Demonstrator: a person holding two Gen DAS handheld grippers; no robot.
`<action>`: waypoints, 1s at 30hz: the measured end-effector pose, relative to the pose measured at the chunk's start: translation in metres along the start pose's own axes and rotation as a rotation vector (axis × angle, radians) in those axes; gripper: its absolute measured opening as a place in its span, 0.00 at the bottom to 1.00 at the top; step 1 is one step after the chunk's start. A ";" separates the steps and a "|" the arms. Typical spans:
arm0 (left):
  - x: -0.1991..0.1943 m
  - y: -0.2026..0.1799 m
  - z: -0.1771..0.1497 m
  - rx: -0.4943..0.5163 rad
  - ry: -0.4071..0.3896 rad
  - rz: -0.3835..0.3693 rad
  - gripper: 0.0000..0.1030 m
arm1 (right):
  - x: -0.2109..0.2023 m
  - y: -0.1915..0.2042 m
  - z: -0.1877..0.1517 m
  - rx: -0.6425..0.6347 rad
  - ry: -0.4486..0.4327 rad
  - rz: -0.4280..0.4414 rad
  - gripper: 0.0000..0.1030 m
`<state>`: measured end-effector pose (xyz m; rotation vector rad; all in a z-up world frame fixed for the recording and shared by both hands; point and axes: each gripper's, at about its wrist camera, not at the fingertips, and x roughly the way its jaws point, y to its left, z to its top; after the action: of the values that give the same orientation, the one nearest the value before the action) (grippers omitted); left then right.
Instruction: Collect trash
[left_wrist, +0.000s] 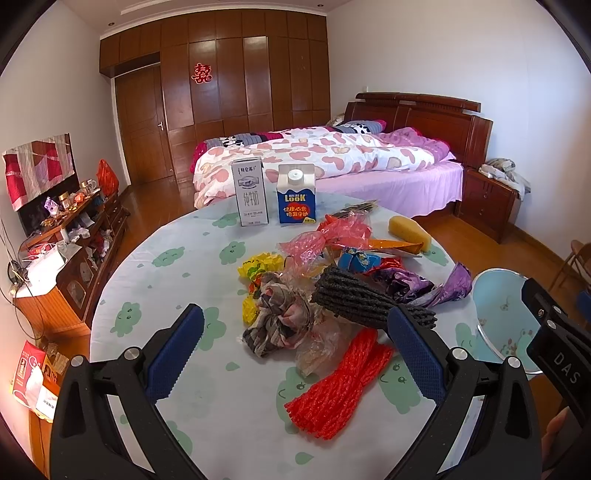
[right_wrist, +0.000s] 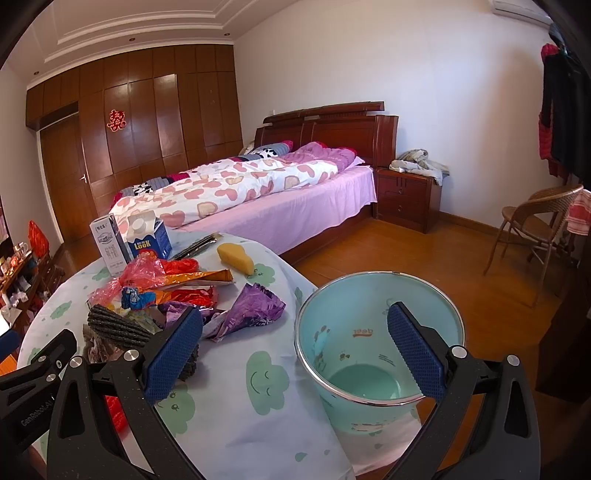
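Bedroom table (left_wrist: 207, 435), trash pile (left_wrist: 314, 291), both tongs (left_wrist: 295, 347) (right_wrist: 295, 350) gaping, empty bin (right_wrist: 369, 384)

A matt printed cloth (left_wrist: 177, 295) covered the table. The purple wrapper (right_wrist: 251, 310) looked like glossy, crinkled foil, and the red netting (left_wrist: 340, 384) like ribbed plastic foam. The bin (right_wrist: 373, 325) appeared to be smooth pale plastic, rimmed in shiny metal. The sponge (right_wrist: 236, 258) looked porous and matt.

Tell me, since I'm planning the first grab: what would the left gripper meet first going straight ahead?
Probably the crumpled patterned wrapper centred between the open left gripper fingers, though depth is uncertain.
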<state>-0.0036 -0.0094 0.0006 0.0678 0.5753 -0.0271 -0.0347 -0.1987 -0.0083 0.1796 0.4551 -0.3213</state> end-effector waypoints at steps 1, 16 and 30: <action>0.000 0.000 0.000 0.000 0.001 0.000 0.94 | 0.001 0.000 0.000 0.000 0.003 0.002 0.95; -0.004 0.000 0.000 -0.008 -0.007 0.000 0.94 | 0.001 -0.001 -0.001 -0.005 0.009 0.005 0.95; -0.007 -0.001 0.000 0.000 -0.011 -0.004 0.94 | -0.001 0.001 0.000 -0.008 0.011 0.009 0.95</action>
<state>-0.0092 -0.0098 0.0045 0.0661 0.5644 -0.0311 -0.0348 -0.1976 -0.0076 0.1761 0.4664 -0.3095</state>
